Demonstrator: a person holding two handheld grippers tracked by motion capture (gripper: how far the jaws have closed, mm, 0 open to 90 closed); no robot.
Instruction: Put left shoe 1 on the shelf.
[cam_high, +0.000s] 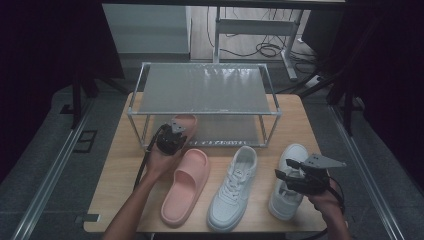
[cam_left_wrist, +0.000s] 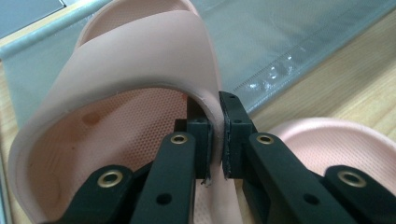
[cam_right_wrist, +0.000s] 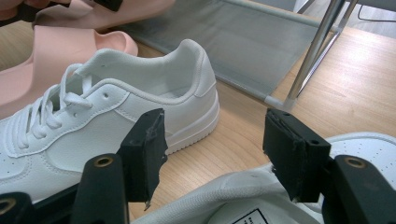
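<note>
My left gripper (cam_left_wrist: 215, 137) is shut on the strap edge of a pink slide (cam_left_wrist: 140, 65), which it holds at the front of the rack's lower shelf (cam_left_wrist: 299, 42); from above, this gripper (cam_high: 171, 136) and held slide (cam_high: 186, 122) sit at the shelf's left front. A second pink slide (cam_high: 186, 186) lies on the table (cam_high: 117, 165) beside it. Two white sneakers (cam_high: 233, 187) (cam_high: 287, 192) lie to the right. My right gripper (cam_right_wrist: 212, 154) is open above the heel opening of the right sneaker (cam_right_wrist: 261, 191), with the other sneaker (cam_right_wrist: 116, 107) beyond it.
A two-tier metal-framed shoe rack (cam_high: 205, 90) with grey mesh shelves stands at the back of the wooden table. Its front right leg (cam_right_wrist: 313, 51) rises close to my right gripper. Cables and a desk frame (cam_high: 260, 30) lie on the floor beyond.
</note>
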